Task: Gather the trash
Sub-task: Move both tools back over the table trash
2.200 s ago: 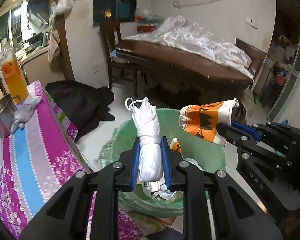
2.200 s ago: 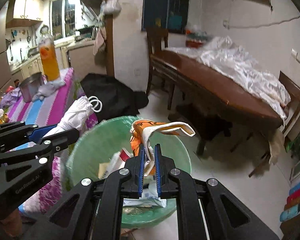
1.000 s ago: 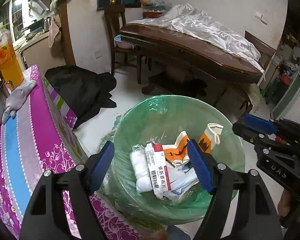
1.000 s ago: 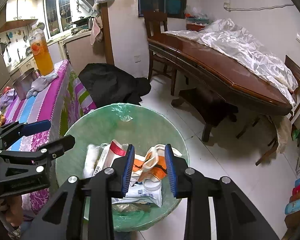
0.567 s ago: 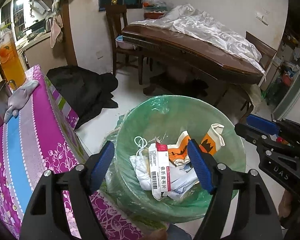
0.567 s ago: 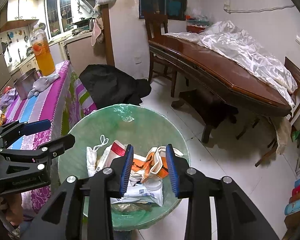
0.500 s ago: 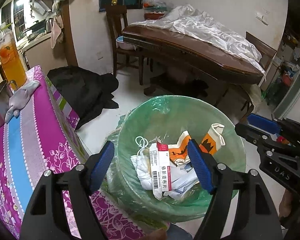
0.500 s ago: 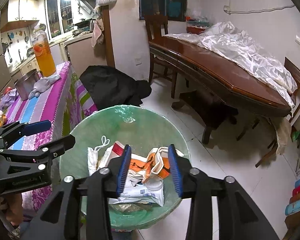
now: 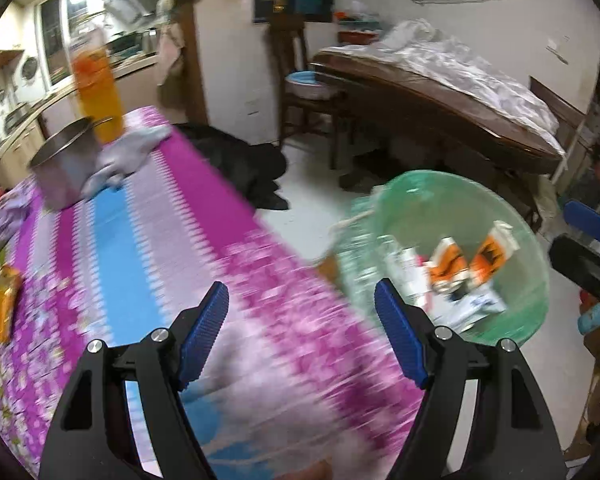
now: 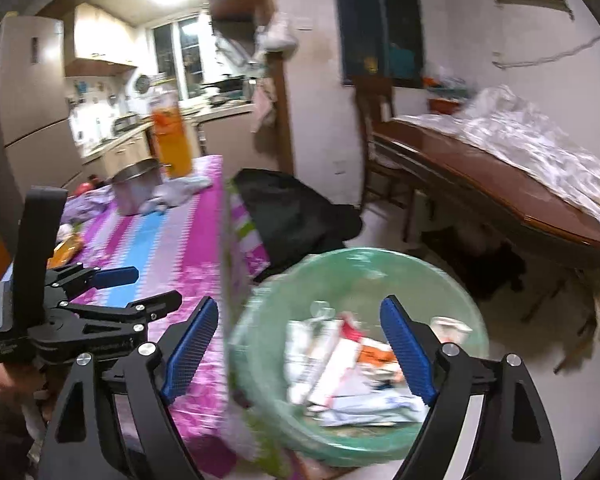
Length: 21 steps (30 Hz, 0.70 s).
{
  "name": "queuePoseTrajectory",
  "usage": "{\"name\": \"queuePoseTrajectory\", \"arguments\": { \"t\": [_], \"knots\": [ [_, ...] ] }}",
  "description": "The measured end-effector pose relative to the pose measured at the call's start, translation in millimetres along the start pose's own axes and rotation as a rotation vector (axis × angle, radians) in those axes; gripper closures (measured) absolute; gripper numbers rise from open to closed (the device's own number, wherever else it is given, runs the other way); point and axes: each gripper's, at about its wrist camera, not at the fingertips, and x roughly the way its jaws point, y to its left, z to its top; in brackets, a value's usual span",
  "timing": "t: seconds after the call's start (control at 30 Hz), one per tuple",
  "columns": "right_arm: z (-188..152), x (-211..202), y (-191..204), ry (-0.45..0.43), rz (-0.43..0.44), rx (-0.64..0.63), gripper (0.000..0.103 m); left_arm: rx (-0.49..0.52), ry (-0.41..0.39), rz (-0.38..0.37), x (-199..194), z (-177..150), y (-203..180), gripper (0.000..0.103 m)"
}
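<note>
The green lined bin stands on the floor by the table's corner, holding orange-and-white wrappers and a white box with a red end. My left gripper is open and empty above the magenta and blue tablecloth, left of the bin. My right gripper hangs over the bin's left rim and the table edge; its jaws are opening with nothing between them. An orange packet lies at the table's left edge. The picture is blurred with motion.
On the table stand a steel pot, a tall orange drink bottle and a grey cloth. A black bag lies on the floor. A dark wooden table with a white sheet and a chair stand behind.
The white bundle and orange wrapper once gripped now lie in the bin. Both grippers have swung left from the bin toward the cloth-covered table. The right jaws have spread much wider.
</note>
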Motion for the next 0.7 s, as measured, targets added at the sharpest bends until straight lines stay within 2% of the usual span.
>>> {"name": "queuePoseTrajectory", "arguments": {
  "t": [0.13,0.4,0.6,0.7],
  "knots": [
    [0.6,9.8,40.7,0.013,0.080,-0.037,0.020,-0.065,-0.005,0.064,-15.8,-12.9,58.3,0.031],
    [-0.2,37.8,122.1,0.073,0.216,-0.101,0.020,-0.266,-0.020,0.189,-55.8,-47.0,188.7,0.031],
    [2.4,60.6,172.6,0.121,0.303,-0.136,0.020,-0.517,-0.026,0.300,-81.9,-73.5,316.2,0.031],
    [2.6,73.5,202.5,0.142,0.342,-0.155,0.020,-0.619,-0.006,0.345,-80.9,-76.2,371.7,0.031]
  ]
}}
